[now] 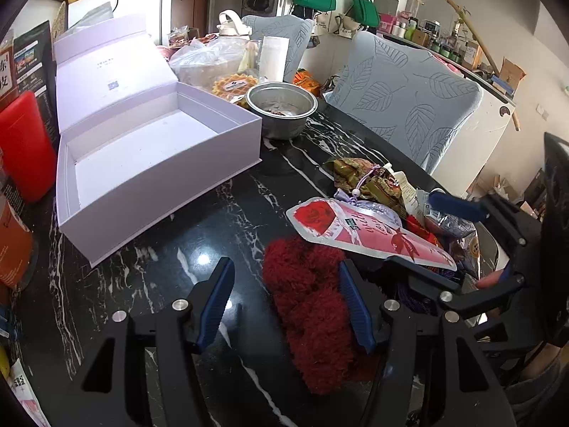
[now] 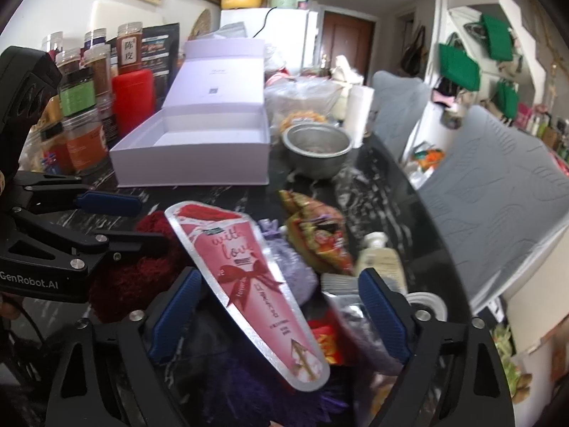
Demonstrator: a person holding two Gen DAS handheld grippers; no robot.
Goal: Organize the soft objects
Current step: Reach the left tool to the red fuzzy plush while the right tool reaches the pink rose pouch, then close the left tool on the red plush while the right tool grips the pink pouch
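A heap of soft things lies on the black marble table [image 1: 199,235]. On top is a pink rose-print pouch [image 1: 355,227] [image 2: 256,277]. A red fluffy item [image 1: 306,302] [image 2: 142,270] lies beside it, with a lilac sachet [image 2: 295,267] and a green-gold snack packet [image 1: 370,178] [image 2: 313,235] behind. My left gripper [image 1: 286,307] [image 2: 124,227] is open: its right finger touches the red fluff, its left finger stands over bare table. My right gripper [image 2: 279,315] [image 1: 476,242] is open, with the pouch's narrow end lying between its fingers, untouched by the pads. The open white box [image 1: 160,163] [image 2: 192,167] is empty.
A metal bowl [image 1: 281,106] [image 2: 320,149] stands right of the box. Jars and a red container [image 1: 25,146] [image 2: 133,99] line the left edge. Bags and food crowd the table's far end. Two grey leaf-pattern chairs [image 1: 409,99] stand along the right side.
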